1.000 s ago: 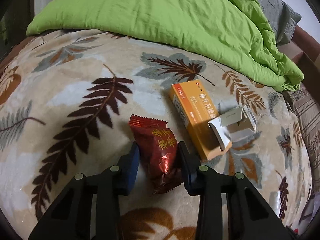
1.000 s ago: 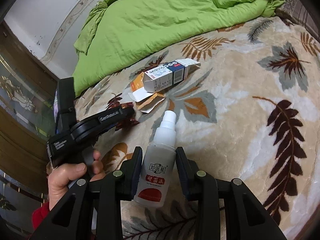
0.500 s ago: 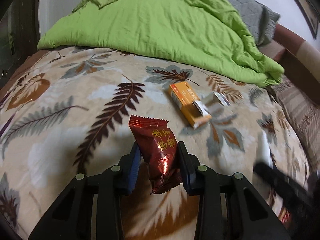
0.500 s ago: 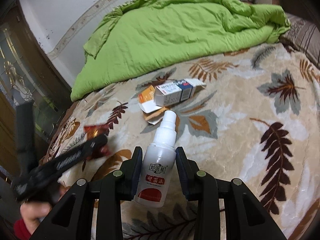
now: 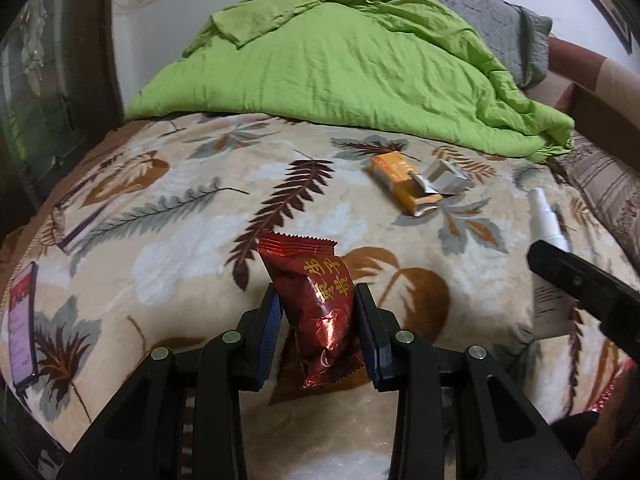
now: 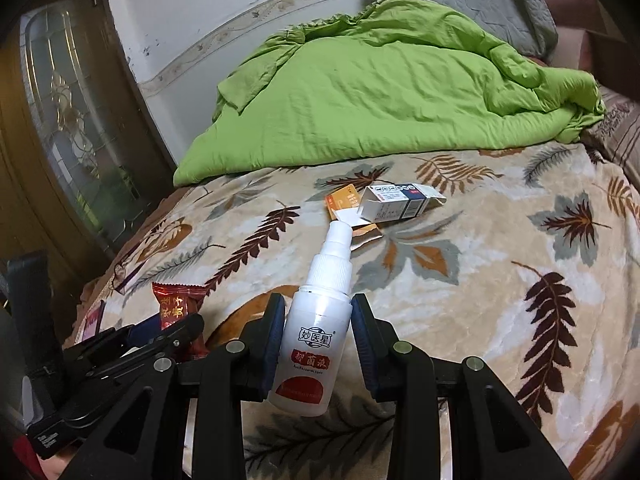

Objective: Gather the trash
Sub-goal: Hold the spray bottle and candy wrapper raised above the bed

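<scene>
My left gripper (image 5: 316, 312) is shut on a red snack wrapper (image 5: 316, 304) and holds it above the leaf-patterned blanket (image 5: 180, 248). My right gripper (image 6: 318, 328) is shut on a white spray bottle (image 6: 316, 340), nozzle pointing away. In the right wrist view the left gripper (image 6: 160, 336) with the wrapper (image 6: 176, 304) shows at the lower left. In the left wrist view the right gripper's finger (image 5: 580, 280) and the bottle (image 5: 546, 224) show at the right. An orange carton (image 5: 400, 182) and a white carton (image 6: 400, 204) lie together further up the bed.
A crumpled green quilt (image 5: 352, 64) covers the far half of the bed, with a grey pillow (image 5: 492, 12) behind it. A phone (image 5: 22, 320) lies at the bed's left edge. A dark wooden door with glass (image 6: 68, 120) stands to the left.
Both grippers have pulled back and up from the bed with their objects held. The cartons now look smaller and farther away. The two grippers have come side by side.
</scene>
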A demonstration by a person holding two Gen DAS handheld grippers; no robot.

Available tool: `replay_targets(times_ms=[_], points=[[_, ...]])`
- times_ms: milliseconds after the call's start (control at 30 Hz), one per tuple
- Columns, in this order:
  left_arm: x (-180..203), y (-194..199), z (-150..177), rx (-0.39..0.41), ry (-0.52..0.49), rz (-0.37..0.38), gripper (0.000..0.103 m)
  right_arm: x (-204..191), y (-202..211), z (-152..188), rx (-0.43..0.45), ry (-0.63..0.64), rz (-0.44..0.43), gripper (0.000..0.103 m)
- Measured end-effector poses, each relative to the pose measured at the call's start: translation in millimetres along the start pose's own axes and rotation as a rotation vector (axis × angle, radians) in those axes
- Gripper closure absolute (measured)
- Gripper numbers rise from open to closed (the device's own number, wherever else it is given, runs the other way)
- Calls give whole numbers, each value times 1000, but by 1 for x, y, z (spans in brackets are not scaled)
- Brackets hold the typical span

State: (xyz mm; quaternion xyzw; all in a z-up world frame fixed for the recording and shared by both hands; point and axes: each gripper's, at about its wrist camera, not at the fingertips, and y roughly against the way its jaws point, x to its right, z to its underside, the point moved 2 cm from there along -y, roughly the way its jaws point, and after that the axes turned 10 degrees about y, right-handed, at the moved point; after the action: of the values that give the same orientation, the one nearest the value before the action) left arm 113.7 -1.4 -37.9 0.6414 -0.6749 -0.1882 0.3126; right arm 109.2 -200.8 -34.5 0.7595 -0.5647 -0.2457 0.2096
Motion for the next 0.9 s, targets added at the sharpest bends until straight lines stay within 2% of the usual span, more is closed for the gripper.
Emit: replay_targets(times_ms=[333, 900], points=[[7, -1, 2, 35, -48, -29, 68, 2, -7, 0, -14, -4, 9, 66], [6, -1, 2, 34, -50, -28, 68, 2, -8, 1, -19, -8, 9, 66]])
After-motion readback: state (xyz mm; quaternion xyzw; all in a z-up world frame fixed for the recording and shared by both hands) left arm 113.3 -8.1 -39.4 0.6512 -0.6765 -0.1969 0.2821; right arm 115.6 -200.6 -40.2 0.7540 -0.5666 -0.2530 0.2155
